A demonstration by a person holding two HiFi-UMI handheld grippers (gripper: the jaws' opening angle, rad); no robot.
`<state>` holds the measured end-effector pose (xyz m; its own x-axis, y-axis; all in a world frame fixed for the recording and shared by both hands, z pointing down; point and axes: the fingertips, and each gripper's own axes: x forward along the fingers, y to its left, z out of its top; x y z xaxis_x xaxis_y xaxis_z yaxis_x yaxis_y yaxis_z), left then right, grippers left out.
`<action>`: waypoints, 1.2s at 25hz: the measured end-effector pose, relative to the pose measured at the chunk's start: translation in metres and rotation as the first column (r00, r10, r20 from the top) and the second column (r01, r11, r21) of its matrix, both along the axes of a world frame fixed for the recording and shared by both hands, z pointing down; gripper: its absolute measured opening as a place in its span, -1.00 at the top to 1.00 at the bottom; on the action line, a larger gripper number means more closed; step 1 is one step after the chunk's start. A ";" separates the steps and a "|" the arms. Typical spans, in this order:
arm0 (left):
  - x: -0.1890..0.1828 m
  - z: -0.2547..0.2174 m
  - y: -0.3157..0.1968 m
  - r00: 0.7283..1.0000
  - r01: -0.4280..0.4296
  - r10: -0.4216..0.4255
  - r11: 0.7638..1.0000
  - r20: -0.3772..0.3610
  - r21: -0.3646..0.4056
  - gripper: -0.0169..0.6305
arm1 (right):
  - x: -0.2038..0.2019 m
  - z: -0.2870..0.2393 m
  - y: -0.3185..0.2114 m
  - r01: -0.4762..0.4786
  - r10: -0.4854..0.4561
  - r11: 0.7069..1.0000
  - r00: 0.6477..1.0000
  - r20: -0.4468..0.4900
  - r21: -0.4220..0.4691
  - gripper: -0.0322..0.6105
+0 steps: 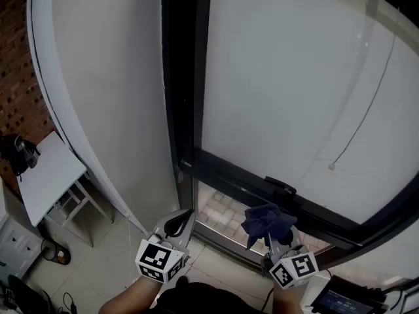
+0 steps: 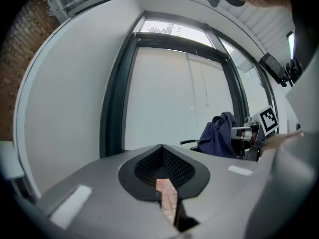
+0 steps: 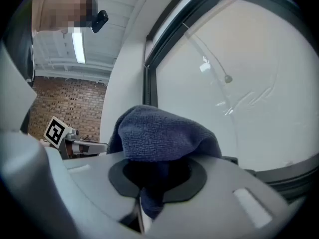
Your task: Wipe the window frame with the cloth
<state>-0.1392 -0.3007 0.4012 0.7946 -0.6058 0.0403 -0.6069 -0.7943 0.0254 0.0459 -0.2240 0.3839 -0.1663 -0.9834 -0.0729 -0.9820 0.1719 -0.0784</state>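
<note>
Pinching the cloth (image 3: pixel 159 133) is the right gripper (image 3: pixel 157 171): jaws clamped on a dark-blue terry bundle that is bunched above the tips. Left gripper (image 2: pixel 162 148) is seen with jaws pressed together at the tips, nothing between them; ribbed black pads are visible.

Only black-and-white square markers are carried, on the left cube (image 1: pixel 159 260) and the right cube (image 1: pixel 293 268).

In the head view the cloth (image 1: pixel 265 220) is held up just under the lower rail of the window frame (image 1: pixel 186 110), near a black handle (image 1: pixel 280 187). Contact with the frame cannot be told.

Frame: dark, smooth, straight-profiled sections. Glass (image 1: pixel 294 77): frosted white. A thin cord (image 1: pixel 366 103) ending in a small bead is hung across the pane.

White smooth wall (image 1: pixel 105 77) is set left of the frame, red brick wall (image 1: pixel 16 97) further left. A white table (image 1: pixel 49 175) is stood on a pale tiled floor (image 1: pixel 124 254). Pinkish paving bricks (image 1: pixel 222 214) are seen below the rail.
</note>
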 end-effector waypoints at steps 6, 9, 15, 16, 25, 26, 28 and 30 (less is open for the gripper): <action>-0.030 0.004 -0.014 0.999 0.046 -0.046 0.999 -0.002 -0.003 0.97 | -0.040 0.004 -0.027 0.076 -0.076 0.997 0.997 -0.008 -0.010 0.74; -0.044 0.006 -0.023 0.997 0.076 -0.076 0.997 -0.003 0.001 0.97 | -0.058 0.005 -0.041 0.112 -0.112 0.994 0.994 -0.013 -0.014 0.74; -0.058 0.018 -0.042 0.996 0.089 -0.089 0.996 0.018 -0.008 0.97 | -0.087 0.014 -0.070 0.150 -0.151 0.988 0.988 -0.027 -0.031 0.74; -0.061 0.019 -0.047 0.996 0.091 -0.091 0.996 0.017 -0.007 0.97 | -0.093 0.016 -0.075 0.153 -0.154 0.988 0.988 -0.028 -0.035 0.74; -0.072 0.026 -0.082 1.000 0.024 -0.023 1.000 0.021 -0.011 0.97 | -0.129 0.031 -0.120 0.115 -0.116 0.992 0.993 -0.018 -0.052 0.74; -0.071 0.025 -0.084 1.000 0.016 -0.016 1.000 0.019 -0.014 0.97 | -0.131 0.033 -0.124 0.109 -0.110 0.992 0.994 -0.019 -0.056 0.74; -0.068 0.027 -0.086 1.000 0.003 -0.002 1.000 0.031 -0.020 0.97 | -0.134 0.037 -0.134 0.100 -0.102 0.993 0.994 -0.031 -0.067 0.74; -0.066 0.037 -0.090 0.999 -0.002 0.004 0.999 0.048 -0.049 0.97 | -0.139 0.039 -0.145 0.094 -0.098 0.992 0.994 -0.039 -0.078 0.74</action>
<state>-0.2053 -0.3911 0.4385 0.7928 -0.6000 0.1076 -0.6061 -0.7946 0.0354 -0.0931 -0.3690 0.4232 -0.2616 -0.9651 0.0107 -0.9640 0.2607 -0.0530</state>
